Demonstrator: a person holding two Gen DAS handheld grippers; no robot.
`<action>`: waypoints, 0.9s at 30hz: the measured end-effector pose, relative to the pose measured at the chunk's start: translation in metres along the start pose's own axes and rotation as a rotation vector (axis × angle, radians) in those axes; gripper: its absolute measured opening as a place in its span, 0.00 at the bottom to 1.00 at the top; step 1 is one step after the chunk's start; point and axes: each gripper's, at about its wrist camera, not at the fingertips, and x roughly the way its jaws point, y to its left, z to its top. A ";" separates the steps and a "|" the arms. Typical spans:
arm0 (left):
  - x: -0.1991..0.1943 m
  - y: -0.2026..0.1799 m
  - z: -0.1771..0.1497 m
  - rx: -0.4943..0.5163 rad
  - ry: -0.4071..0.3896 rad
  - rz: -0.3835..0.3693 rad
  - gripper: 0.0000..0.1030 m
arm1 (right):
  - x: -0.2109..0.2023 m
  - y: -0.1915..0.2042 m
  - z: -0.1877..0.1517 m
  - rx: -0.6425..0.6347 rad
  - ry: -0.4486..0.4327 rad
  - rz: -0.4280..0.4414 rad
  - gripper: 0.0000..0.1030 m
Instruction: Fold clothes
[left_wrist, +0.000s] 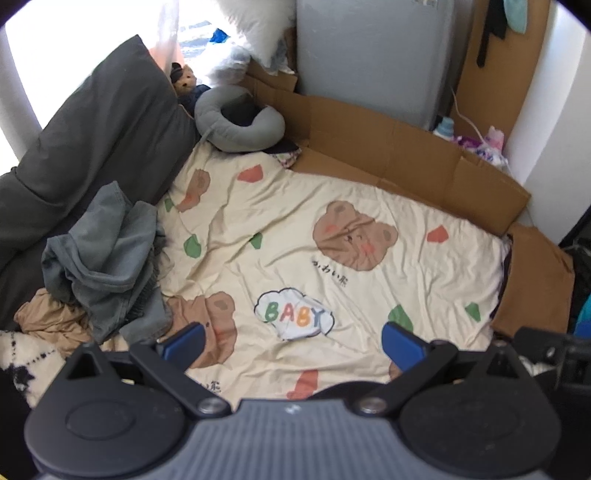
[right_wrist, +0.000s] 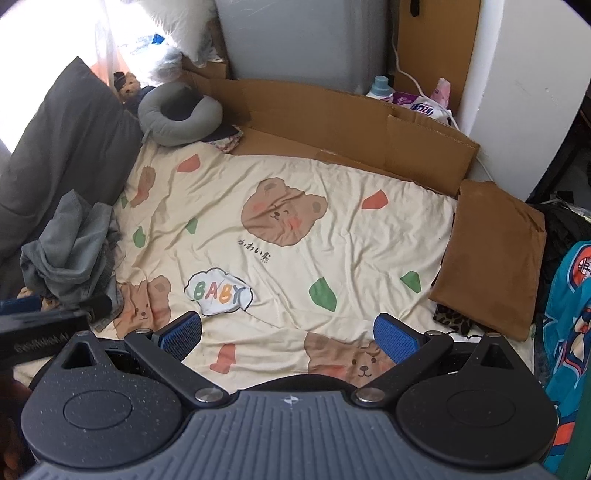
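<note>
Both the left gripper (left_wrist: 293, 341) and right gripper (right_wrist: 288, 332) hung spread and empty over the sheet (right_wrist: 295, 236); the crumpled gray clothes (left_wrist: 107, 258) lay at the sheet's left edge, beside the left gripper.

Each gripper, left (left_wrist: 293, 341) and right (right_wrist: 288, 334), has a ribbed grey housing at 6 o'clock, flanked by two black round discs. Black linkage arms with silver pivot screws carry blue textured fingers (right_wrist: 181, 334) at 10 and 2 o'clock.
</note>
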 end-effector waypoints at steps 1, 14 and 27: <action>0.001 0.000 0.000 0.001 0.002 -0.001 1.00 | 0.000 0.000 0.000 -0.001 -0.002 -0.002 0.99; 0.009 0.003 -0.002 0.012 0.018 -0.053 0.90 | 0.004 -0.004 0.003 -0.018 0.017 -0.032 0.99; 0.008 0.000 -0.001 0.035 0.003 -0.043 0.90 | 0.006 -0.003 0.003 -0.015 0.024 -0.047 0.99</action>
